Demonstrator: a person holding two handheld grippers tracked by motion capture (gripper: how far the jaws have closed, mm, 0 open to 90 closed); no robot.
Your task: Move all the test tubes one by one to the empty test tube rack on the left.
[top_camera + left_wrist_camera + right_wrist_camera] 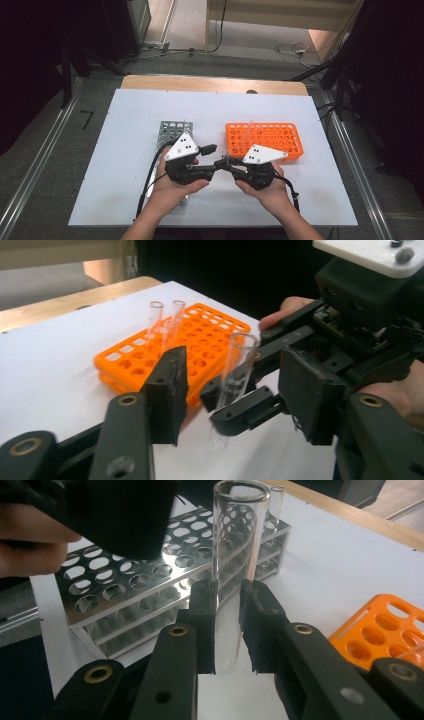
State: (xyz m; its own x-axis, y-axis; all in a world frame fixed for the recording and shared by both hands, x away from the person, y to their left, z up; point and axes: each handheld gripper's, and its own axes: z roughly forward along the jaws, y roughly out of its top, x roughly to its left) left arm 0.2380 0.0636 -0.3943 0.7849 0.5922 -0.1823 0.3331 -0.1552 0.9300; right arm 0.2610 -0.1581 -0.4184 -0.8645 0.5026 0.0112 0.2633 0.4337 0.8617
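Note:
My right gripper (228, 600) is shut on a clear glass test tube (236, 540) and holds it upright above the white table. In the left gripper view the same test tube (239, 362) stands between the wide-apart jaws of my open left gripper (235, 395), which do not touch it. In the high view the left gripper (210, 161) and right gripper (225, 163) meet tip to tip near the table's front middle. An orange rack (272, 137) lies behind the right hand, with two tubes (156, 320) standing in it. A metal rack (145, 592) lies behind the left hand.
One more tube (276, 500) stands at the far end of the metal rack (170, 131). The white board (125, 150) covers a wooden table whose far edge (215, 84) shows. Cables trail off the front edge by the left forearm.

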